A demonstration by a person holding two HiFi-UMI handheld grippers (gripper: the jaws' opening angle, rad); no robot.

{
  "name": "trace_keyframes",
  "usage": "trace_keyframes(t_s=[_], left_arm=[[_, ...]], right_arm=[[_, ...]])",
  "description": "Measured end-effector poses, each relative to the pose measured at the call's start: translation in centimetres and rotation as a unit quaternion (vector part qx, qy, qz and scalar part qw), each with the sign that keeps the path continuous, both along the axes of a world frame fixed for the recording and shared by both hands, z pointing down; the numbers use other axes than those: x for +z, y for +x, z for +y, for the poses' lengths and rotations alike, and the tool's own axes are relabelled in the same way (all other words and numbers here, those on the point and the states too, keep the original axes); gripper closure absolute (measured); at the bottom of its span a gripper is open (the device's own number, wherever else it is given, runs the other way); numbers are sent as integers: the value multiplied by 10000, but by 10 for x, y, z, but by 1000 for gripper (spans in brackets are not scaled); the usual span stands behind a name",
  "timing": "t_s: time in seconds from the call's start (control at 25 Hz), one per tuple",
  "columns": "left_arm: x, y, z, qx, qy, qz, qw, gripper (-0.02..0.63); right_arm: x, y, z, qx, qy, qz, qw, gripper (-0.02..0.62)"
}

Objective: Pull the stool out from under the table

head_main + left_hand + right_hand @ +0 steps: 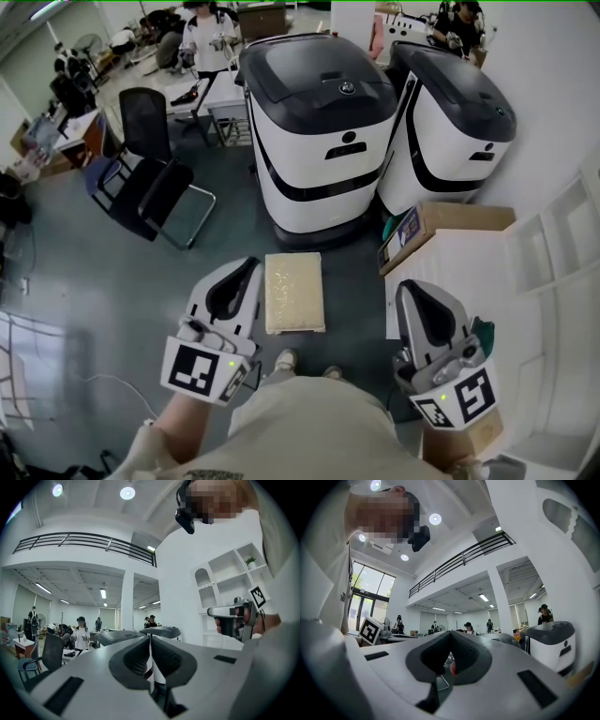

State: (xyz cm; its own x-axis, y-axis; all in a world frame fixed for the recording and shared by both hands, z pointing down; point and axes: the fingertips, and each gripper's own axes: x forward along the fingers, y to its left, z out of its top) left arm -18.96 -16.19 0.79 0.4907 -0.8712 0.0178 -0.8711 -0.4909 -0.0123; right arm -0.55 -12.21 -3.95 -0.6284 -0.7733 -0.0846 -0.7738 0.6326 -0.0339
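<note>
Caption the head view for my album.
Shut left gripper and right gripper flank a pale stool before two white machines.

Two pale grey shells are seen in the head view, the left tongs (247, 267) at seven o'clock and the right tongs (413, 292) at five, each lined with dark grey pads. A cube (199, 367) with black-and-white square markers and a small green light is borne by each. A beige garment (300, 422) and pale shoes (286, 359) are worn.

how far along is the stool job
Done, it seems: the stool stands in the open by the person's shoes, beside the white table, not under it. In hand: nothing; the left claw and right claw are both shut, empty, apart from the stool. Left: apparently nothing.
</note>
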Motion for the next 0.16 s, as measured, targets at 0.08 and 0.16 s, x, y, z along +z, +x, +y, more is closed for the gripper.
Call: trace_keyframes(t_s=[0.08,0.16], left_arm=[[-1,0,2,-58,27,-61,10000,577],[-2,0,5,-108,38,-95,9999,576]], right_arm=[[1,0,2,-27,-15,2,10000,574],[3,-1,4,-61,-35,10,10000,574]])
